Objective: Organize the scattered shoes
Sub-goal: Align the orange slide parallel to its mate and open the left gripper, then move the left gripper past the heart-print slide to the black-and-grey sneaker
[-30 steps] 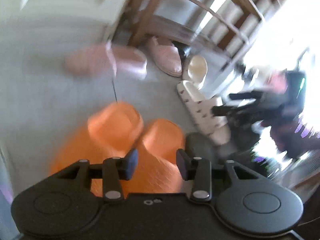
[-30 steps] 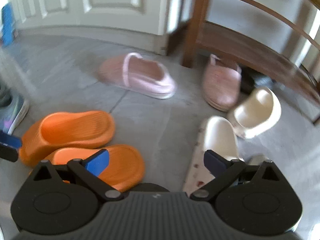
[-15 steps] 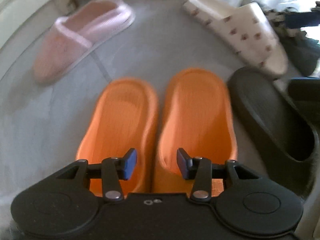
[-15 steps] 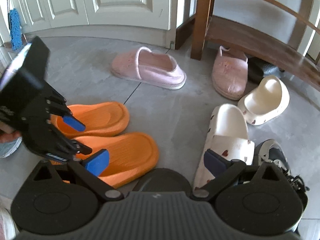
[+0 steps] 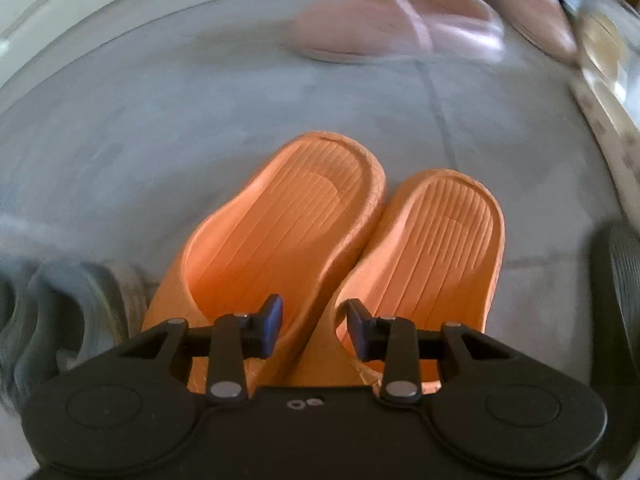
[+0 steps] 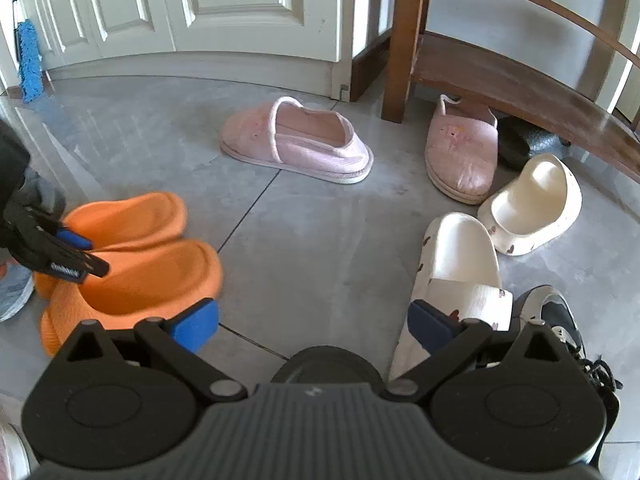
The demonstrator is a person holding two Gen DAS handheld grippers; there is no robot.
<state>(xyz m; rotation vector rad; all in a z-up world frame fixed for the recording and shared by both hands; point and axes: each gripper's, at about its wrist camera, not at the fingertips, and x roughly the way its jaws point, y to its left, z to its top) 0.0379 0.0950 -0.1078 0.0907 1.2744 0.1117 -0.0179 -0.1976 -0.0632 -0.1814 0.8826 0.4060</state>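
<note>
Two orange slides (image 5: 288,220) (image 5: 432,248) lie pressed together on the grey floor, the left one overlapping the right. My left gripper (image 5: 314,326) points steeply down with one pad inside each slide and their touching inner walls pinched between the pads; the jaws are opening slightly. In the right wrist view the left gripper (image 6: 86,254) sits at the slides' (image 6: 152,276) left end, and the slides look blurred. My right gripper (image 6: 314,324) hangs open above the floor, nothing between its fingers.
Two pink slippers (image 6: 296,144) (image 6: 464,152) and two white slides (image 6: 460,264) (image 6: 532,200) lie scattered. A black-and-white sneaker (image 6: 560,320) is at right and a black slide (image 6: 324,360) under my right gripper. A grey sneaker (image 5: 60,308) lies left of the orange pair. Behind stand a wooden bench (image 6: 500,76) and white doors (image 6: 200,12).
The left gripper has come down and rolled onto the orange slides, taking their inner walls between its pads. The slides have shifted left and now overlap. The right gripper has stayed put.
</note>
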